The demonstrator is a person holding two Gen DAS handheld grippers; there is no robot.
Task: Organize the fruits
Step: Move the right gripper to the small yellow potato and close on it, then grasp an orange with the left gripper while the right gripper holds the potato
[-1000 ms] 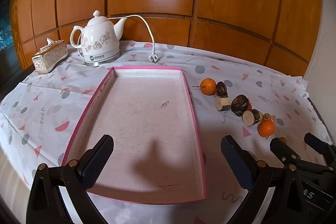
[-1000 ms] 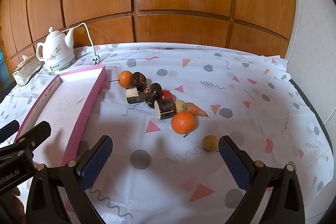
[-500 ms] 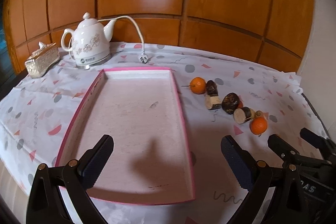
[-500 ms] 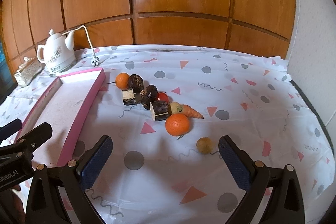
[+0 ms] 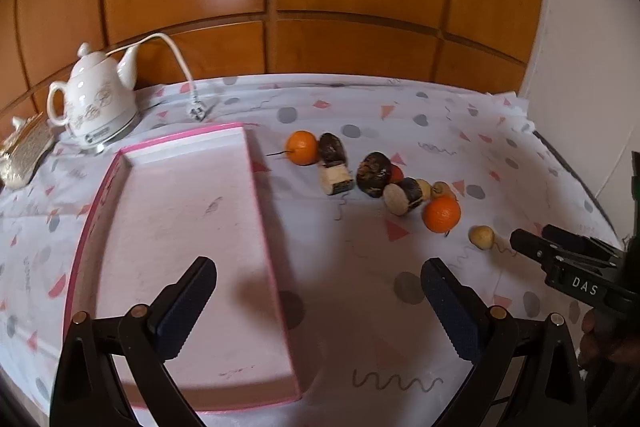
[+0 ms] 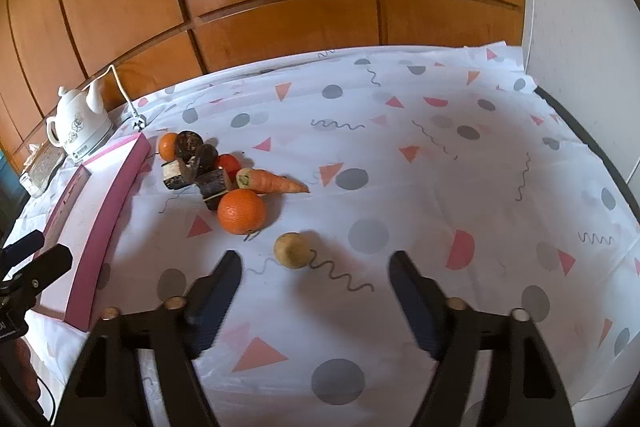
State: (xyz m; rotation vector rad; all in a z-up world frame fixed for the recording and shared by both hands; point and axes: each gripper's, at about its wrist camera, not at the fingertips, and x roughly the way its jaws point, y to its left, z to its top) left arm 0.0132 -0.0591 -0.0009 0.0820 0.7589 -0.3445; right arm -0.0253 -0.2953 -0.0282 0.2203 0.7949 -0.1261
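Note:
A pile of produce lies on the patterned cloth: a near orange (image 6: pixel 241 211), a far orange (image 5: pixel 303 147), a carrot (image 6: pixel 272 181), a red fruit (image 6: pixel 228 161) and several dark cut pieces (image 5: pixel 374 169). A small tan round fruit (image 6: pixel 292 249) lies apart, just ahead of my right gripper (image 6: pixel 316 265). Its jaws are closing with nothing between them. My left gripper (image 5: pixel 318 279) hangs open over the right rim of the pink tray (image 5: pixel 260 195), which holds nothing. From the left wrist view the right gripper (image 5: pixel 532 241) shows at the right edge, near the tan fruit (image 5: pixel 481 237).
A white kettle (image 5: pixel 96 103) with cord and plug (image 5: pixel 198 111) stands behind the tray, an ornate tissue box (image 5: pixel 24 151) to its left. Wood panelling backs the table and a white wall stands on the right. Bare cloth (image 6: pixel 460 155) stretches right of the fruit.
Both grippers have slid to the right and rolled. The right gripper has drawn closer to the tan fruit and its jaws have narrowed. The left gripper now straddles the tray's right rim.

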